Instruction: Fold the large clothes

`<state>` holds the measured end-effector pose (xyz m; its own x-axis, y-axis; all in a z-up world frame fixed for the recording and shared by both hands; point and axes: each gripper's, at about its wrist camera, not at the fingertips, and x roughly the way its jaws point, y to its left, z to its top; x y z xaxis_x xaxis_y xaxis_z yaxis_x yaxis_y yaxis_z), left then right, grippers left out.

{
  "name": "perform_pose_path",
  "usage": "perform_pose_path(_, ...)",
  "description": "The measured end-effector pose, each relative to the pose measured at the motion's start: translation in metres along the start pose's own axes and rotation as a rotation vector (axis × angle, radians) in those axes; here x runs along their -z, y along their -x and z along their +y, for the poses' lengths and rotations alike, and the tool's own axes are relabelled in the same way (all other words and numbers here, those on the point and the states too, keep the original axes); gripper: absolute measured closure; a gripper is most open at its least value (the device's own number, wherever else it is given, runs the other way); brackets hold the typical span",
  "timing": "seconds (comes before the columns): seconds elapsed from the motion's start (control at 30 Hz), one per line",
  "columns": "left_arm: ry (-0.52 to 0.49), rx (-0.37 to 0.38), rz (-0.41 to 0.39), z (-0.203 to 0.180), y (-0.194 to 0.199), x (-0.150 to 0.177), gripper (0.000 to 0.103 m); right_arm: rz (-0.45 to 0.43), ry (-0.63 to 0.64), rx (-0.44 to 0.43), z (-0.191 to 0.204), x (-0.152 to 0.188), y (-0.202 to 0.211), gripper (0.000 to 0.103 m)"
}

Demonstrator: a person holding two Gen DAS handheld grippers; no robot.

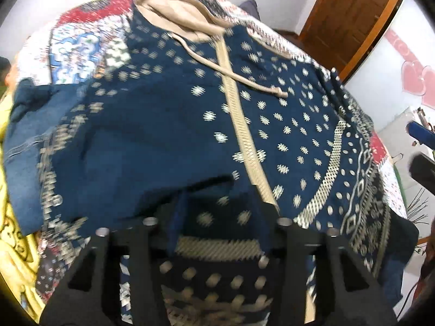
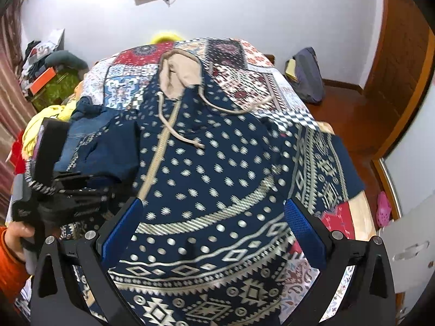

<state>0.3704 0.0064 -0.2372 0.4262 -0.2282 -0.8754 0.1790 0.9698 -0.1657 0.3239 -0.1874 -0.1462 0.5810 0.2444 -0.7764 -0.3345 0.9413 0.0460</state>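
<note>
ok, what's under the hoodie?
The hoodie lies on a patchwork bedspread, which shows past the hood and along the right side. On the left its folded sleeve overlaps jeans. Anything else beneath the body is covered.

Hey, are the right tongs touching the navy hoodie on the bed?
Cannot tell. In the right wrist view the open right tongs frame the navy hoodie, but no contact or gap with the blue pads shows plainly.

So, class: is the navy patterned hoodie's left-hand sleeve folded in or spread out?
Folded in: the hoodie has that sleeve lying across its front, beside the zip.
</note>
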Motion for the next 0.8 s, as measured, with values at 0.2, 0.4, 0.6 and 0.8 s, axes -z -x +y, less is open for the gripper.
perform_pose_path(0.2,0.072,-0.061,-0.120,0.059,0.062,0.015,0.044,-0.017,0.092,-0.031,0.049,-0.018,-0.003,0.000)
perform_pose_path(0.4,0.158,-0.189,-0.168,0.134,0.097,0.039,0.044,0.010,0.206,-0.079,0.110,-0.030,-0.028,0.000)
perform_pose_path(0.6,0.257,-0.208,-0.146,0.191,0.099,0.063,0.044,0.077,0.351,-0.105,0.170,-0.032,-0.067,0.000)
perform_pose_path(0.8,0.288,-0.227,-0.118,0.210,0.086,0.080,0.044,0.143,0.480,-0.112,0.215,-0.027,-0.109,0.002)
